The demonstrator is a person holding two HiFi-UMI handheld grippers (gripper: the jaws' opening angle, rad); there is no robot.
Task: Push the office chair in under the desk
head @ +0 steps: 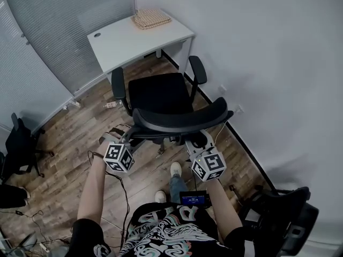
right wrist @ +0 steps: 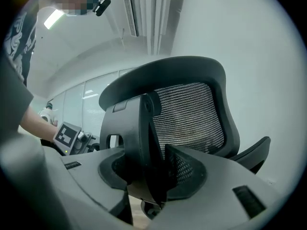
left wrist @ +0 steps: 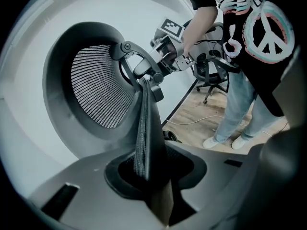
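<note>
- Office chair (head: 161, 92), black, with a mesh backrest, a padded seat and two armrests, stands on the brown wooden floor (head: 80, 127). It faces the white rectangular desk (head: 123, 42), and its seat looks to be out in front of the top, not under it.
- The armrest fronts are close to the desk's front edge, and the chair sits a little right of the desk's middle. On a straight push the right armrest (head: 197, 71) may strike the edge or the desk's side support, which would stop or swivel the chair.
- On the curved backrest (head: 182, 123), the left gripper (left wrist: 151, 171) is clamped on the mesh edge at one side. The right gripper (right wrist: 148, 176) is clamped on the black plastic frame at the other side.
- Both holds are narrow pinches. A hard shove could slide the pads off, or tip the back instead of rolling the wheels.
- Unequal force from the two hands would likely turn the chair toward the grey wall (head: 278, 63) close on its right.
- A thin dark cable (head: 124, 191) hangs below the left gripper, near the chair's base. It could snag there.
</note>
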